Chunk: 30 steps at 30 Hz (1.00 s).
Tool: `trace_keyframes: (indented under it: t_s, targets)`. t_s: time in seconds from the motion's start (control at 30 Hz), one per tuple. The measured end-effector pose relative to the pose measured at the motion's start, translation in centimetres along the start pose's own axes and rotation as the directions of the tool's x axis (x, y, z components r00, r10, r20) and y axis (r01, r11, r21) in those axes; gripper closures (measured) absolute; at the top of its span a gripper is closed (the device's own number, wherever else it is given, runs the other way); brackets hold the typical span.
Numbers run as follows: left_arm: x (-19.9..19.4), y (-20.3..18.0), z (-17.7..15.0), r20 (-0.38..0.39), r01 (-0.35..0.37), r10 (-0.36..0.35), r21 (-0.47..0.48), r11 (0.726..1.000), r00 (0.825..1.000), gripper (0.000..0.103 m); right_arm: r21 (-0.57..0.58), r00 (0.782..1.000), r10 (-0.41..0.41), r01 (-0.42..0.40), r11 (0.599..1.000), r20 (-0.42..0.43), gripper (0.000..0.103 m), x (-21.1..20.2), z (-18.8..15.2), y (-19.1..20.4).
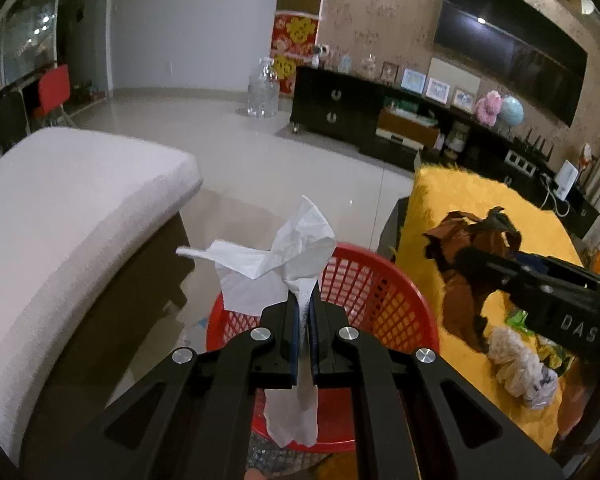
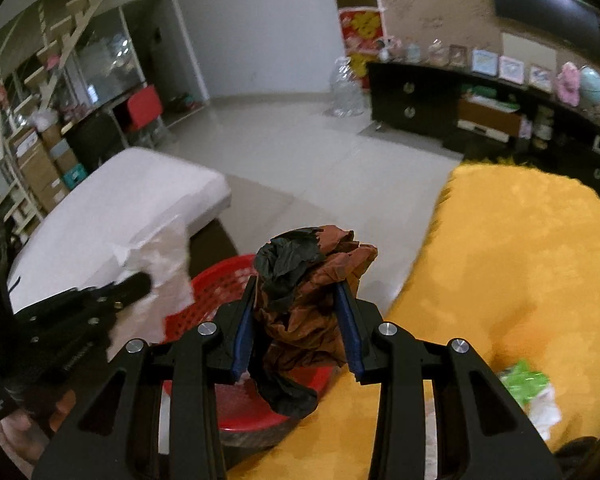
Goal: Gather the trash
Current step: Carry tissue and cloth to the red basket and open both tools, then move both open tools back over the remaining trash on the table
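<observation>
My left gripper (image 1: 304, 304) is shut on a white tissue (image 1: 284, 256) and holds it above the red mesh basket (image 1: 384, 292). It also shows in the right wrist view (image 2: 140, 280) with the tissue (image 2: 164, 264). My right gripper (image 2: 296, 300) is shut on a crumpled brown and black wrapper (image 2: 312, 304), near the red basket (image 2: 216, 284). In the left wrist view the right gripper (image 1: 460, 260) holds the wrapper (image 1: 468, 240) over the yellow cloth (image 1: 460, 196).
A clear plastic bag (image 1: 520, 364) and green wrappers (image 1: 516, 316) lie on the yellow cloth; the green wrapper also shows in the right wrist view (image 2: 524, 380). A white cushioned seat (image 1: 68, 200) stands left of the basket. A black cabinet (image 1: 340, 100) lines the far wall.
</observation>
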<state>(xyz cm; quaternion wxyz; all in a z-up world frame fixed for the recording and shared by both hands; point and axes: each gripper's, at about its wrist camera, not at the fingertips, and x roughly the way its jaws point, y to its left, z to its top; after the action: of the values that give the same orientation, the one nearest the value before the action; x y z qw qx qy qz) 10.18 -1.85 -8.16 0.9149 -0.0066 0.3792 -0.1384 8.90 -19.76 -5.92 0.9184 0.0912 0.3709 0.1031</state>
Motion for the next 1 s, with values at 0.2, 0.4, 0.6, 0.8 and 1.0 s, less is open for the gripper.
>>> trace_keyframes:
  t_s: [0.2, 0.4, 0.6, 0.8, 1.0]
  targets:
    - [0.8, 0.1, -0.4, -0.026, 0.006, -0.006, -0.006, 1.000, 1.000, 0.099, 0.002, 0.997, 0.032, -0.032, 0.999, -0.068, 0.066, 2.3, -1.1, 1.1]
    - [0.6, 0.2, -0.1, -0.013, -0.003, 0.003, -0.016, 1.000, 1.000, 0.066, 0.023, 0.995, 0.060, -0.059, 0.998, -0.081, 0.045, 2.8, -1.4, 1.5]
    - [-0.1, 0.3, 0.3, 0.014, -0.004, 0.004, -0.028, 1.000, 1.000, 0.055, 0.047, 0.996, 0.057, -0.054, 0.997, -0.062, 0.043, 2.2, -1.3, 0.9]
    - [-1.1, -0.1, 0.8, 0.053, -0.012, 0.013, -0.020, 1.000, 0.999, 0.037, 0.052, 1.000, 0.025, -0.024, 0.998, -0.017, 0.043, 0.3, -1.0, 0.0]
    - [-3.0, -0.4, 1.4, 0.129, -0.015, 0.022, -0.051, 0.999, 0.991, 0.015, 0.038, 0.997, -0.036, 0.034, 0.999, 0.062, 0.040, -2.7, -0.5, -1.0]
